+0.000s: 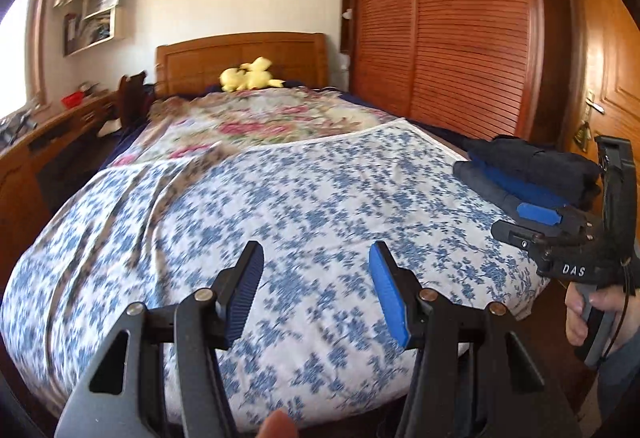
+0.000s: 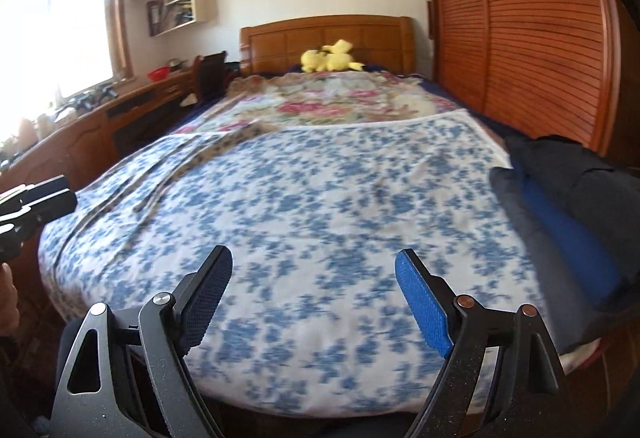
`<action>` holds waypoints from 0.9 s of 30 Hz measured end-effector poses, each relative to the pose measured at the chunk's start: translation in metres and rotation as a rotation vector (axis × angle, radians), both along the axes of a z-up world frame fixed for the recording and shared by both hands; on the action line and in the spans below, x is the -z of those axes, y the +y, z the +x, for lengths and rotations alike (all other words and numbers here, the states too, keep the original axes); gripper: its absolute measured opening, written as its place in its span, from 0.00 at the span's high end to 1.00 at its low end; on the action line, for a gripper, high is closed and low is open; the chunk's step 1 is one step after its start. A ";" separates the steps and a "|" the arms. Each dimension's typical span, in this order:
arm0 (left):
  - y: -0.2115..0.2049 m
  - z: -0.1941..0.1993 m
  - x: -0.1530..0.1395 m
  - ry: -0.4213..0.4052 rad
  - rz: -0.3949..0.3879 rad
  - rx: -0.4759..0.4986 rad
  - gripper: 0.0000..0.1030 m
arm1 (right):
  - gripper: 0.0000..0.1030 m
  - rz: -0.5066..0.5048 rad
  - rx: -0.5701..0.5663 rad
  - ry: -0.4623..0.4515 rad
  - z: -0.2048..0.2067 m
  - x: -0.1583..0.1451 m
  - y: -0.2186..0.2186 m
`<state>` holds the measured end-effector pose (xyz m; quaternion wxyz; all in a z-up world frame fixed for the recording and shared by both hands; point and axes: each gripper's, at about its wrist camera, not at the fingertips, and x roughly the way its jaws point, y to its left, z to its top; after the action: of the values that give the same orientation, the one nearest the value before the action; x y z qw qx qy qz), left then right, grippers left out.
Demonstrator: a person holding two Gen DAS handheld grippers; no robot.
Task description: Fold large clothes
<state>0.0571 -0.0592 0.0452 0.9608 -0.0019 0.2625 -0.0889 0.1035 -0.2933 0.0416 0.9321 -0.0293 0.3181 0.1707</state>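
Bed [image 2: 304,205] blurred | folded clothes [image 2: 568,205] cut off | tongs apart, empty

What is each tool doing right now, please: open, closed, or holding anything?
Left tool: open, empty, above the blue floral sheet.
Right tool: open wide, empty, over the same sheet.

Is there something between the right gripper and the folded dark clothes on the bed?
Nothing visible. The right gripper is open over bare blue-flowered sheet; the dark clothes lie to its right at the bed's edge.
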 end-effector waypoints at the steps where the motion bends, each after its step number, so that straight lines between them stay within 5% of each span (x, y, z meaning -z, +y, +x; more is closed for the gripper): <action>1: 0.005 -0.003 0.002 0.000 -0.007 -0.014 0.48 | 0.17 0.006 -0.013 -0.002 -0.002 0.002 0.008; 11: 0.048 -0.027 -0.001 -0.043 -0.026 -0.144 0.48 | 0.17 0.047 -0.081 -0.047 -0.030 -0.007 0.067; 19: 0.058 -0.050 -0.009 -0.099 -0.021 -0.178 0.47 | 0.17 0.044 -0.073 -0.165 -0.061 -0.032 0.074; 27: 0.058 -0.057 -0.010 -0.117 -0.021 -0.175 0.47 | 0.17 0.050 -0.048 -0.162 -0.068 -0.028 0.071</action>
<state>-0.0003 -0.0014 0.0550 0.9785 -0.0295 0.2039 -0.0072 0.0355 -0.2224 0.0698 0.9509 -0.0274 0.2364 0.1979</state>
